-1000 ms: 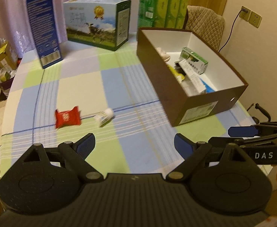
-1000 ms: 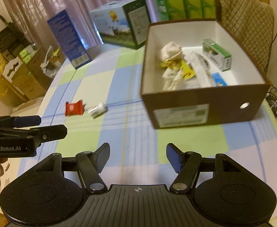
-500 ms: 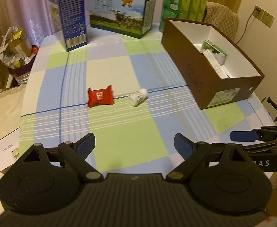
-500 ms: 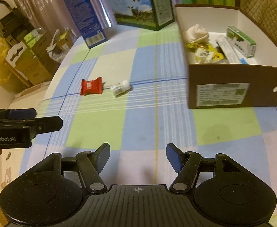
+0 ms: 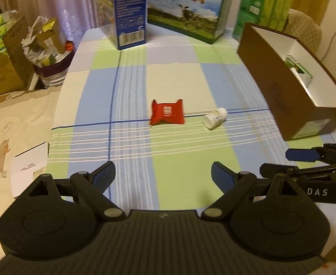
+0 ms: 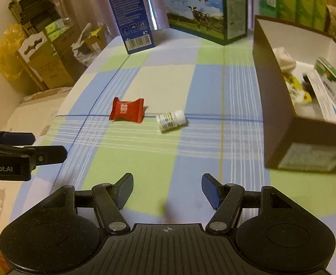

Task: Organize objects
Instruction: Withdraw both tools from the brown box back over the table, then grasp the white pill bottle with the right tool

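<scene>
Your left hand-held gripper [image 5: 163,175] and right hand-held gripper [image 6: 167,189] both gape wide, empty, above the checked tabletop [image 6: 191,160]. Nothing blocks the red candy packet [image 6: 127,113] or the toppled white pill bottle [image 6: 170,121] beside it. Right: the brown cardboard box [image 6: 280,105]. Beyond stand a blue carton [image 6: 131,11] and a milk carton [image 6: 204,11]

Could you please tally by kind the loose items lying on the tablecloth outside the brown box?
Red snack packet: 1
White pill bottle: 1
Total: 2, both lying apart from the brown box.
</scene>
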Action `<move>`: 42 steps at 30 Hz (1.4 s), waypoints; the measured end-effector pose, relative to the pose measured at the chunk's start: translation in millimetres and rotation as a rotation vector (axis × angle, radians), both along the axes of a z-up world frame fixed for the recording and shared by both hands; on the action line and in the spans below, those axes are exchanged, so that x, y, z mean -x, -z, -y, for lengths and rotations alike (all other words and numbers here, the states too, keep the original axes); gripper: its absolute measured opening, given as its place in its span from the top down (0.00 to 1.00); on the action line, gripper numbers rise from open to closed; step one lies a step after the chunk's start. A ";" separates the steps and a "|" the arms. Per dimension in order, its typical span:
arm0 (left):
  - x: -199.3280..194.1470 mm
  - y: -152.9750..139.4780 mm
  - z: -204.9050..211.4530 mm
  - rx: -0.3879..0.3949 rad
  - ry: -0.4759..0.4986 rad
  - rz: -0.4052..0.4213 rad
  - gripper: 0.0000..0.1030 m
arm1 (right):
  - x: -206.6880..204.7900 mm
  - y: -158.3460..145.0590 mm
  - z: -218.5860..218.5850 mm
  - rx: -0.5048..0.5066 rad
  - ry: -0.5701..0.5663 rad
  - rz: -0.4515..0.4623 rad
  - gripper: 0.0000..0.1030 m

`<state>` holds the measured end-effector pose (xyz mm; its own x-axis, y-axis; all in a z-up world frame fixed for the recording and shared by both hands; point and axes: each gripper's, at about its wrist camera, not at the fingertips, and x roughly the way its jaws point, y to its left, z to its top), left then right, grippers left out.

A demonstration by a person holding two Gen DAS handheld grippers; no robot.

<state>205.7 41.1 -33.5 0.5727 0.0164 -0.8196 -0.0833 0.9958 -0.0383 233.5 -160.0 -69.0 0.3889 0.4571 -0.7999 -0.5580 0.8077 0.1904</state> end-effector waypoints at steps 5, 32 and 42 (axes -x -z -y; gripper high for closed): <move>-13.4 9.9 -9.5 -0.007 -0.031 -0.009 0.14 | -19.5 9.5 -12.1 0.004 -0.023 0.028 0.39; -90.4 52.6 -27.5 -0.024 -0.071 -0.058 0.14 | -95.5 64.0 -68.1 0.044 -0.146 0.080 0.39; -112.0 63.9 -21.4 -0.012 -0.040 -0.065 0.14 | -103.4 67.5 -66.4 0.080 -0.131 0.107 0.57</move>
<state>317.7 62.5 -97.4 0.5173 0.0480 -0.8544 -0.1250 0.9920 -0.0199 336.9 -93.6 -136.5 0.4151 0.4458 -0.7930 -0.6729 0.7371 0.0621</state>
